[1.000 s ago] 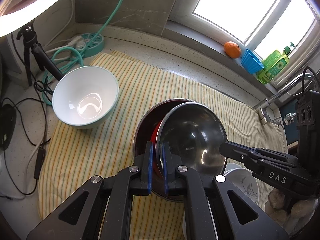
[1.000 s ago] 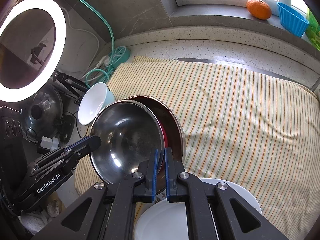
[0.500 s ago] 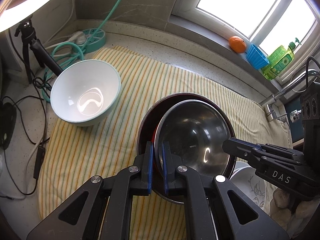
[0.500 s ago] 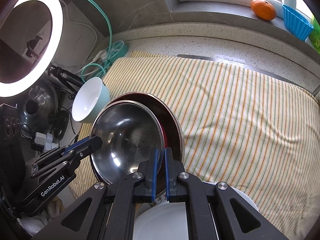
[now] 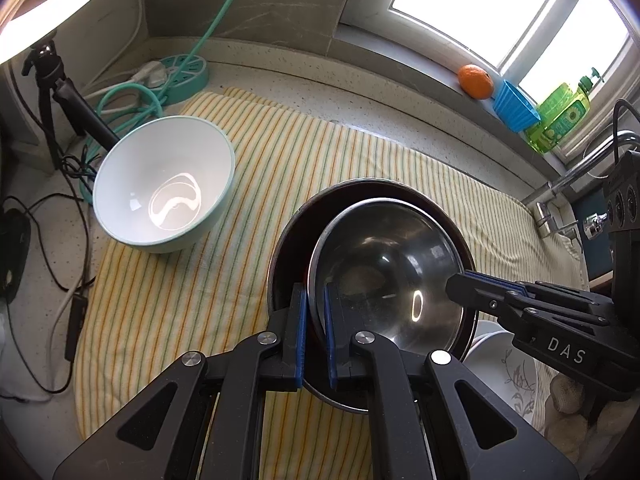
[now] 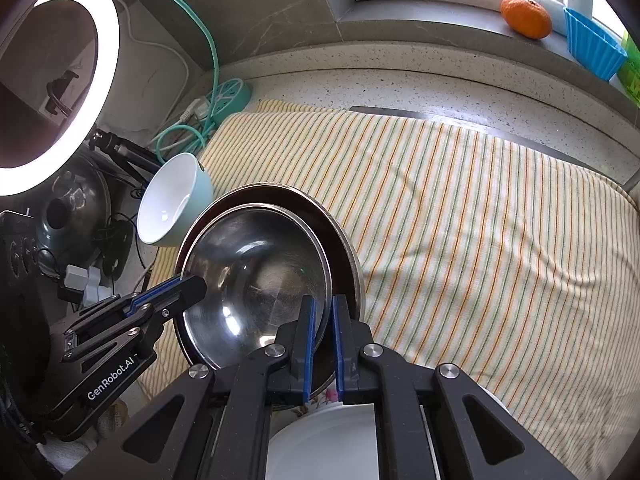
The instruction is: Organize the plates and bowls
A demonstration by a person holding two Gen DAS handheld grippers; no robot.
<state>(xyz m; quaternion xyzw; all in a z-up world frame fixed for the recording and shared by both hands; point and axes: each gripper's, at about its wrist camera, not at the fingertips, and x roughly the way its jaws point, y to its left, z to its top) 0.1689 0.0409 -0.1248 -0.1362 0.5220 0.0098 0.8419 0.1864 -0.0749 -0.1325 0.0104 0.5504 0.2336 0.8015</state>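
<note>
Nesting the steel bowl (image 5: 384, 272) into the larger dark bowl (image 5: 292, 248) is judged to be the step in hand. The steel bowl is gripped at two opposite points of its rim. The left tongs (image 5: 314, 336) are clamped on the rim section nearest their own camera, one pad inside the bowl and one outside. The right tongs (image 6: 322, 344) are set over the opposite rim section; their jaws have just been opening slightly, with the rim between them, and the pads appear to remain in contact with it.

The steel bowl is seen lying inside the dark bowl, tilted slightly and offset toward the right tongs, so that a crescent of the dark bowl is exposed beyond the left tongs. Whether it is fully seated cannot be told.

The next move is judged to call for release of both rims, followed by withdrawal of the tongs upward and clear of the dark bowl's wall, so that the stack is not dragged across the striped cloth (image 6: 460, 216).

A white bowl (image 5: 164, 184) with a pale green outside is placed on the cloth, well beyond and to the left of the left tongs. A white plate (image 6: 324, 440) is located directly beneath the right tongs, close against the stack.
</note>
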